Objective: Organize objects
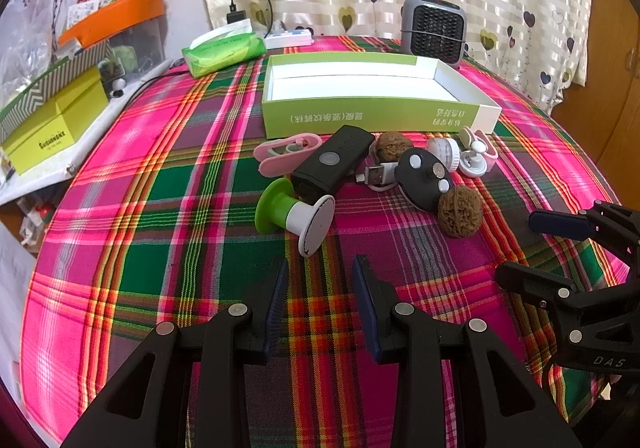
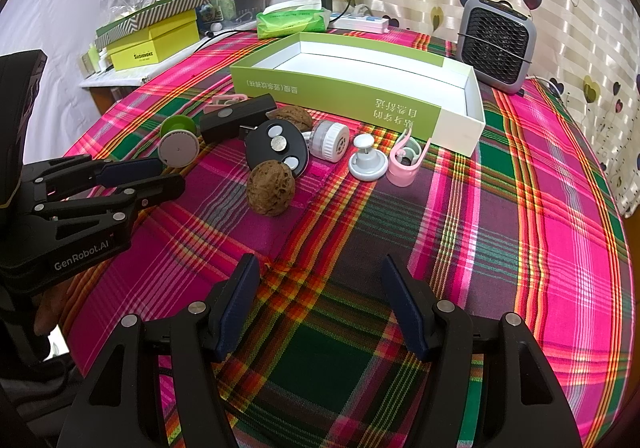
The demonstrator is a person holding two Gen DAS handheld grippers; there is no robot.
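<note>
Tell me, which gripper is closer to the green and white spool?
Left. The left gripper sits just in front of the spool, jaws open and empty. The right gripper is farther off, past the near walnut, also open and empty.

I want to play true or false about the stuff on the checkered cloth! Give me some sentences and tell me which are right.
1. The green and white cardboard box has nothing inside. True.
2. Two brown wrinkly walnuts lie on the pink and green plaid tablecloth. True.
3. The left gripper holds a walnut. False: it is open with nothing between its fingers.
4. The grey mini fan heater sits inside the box. False: it stands on the cloth behind the box.
5. The right gripper is open and holds nothing. True.
</note>
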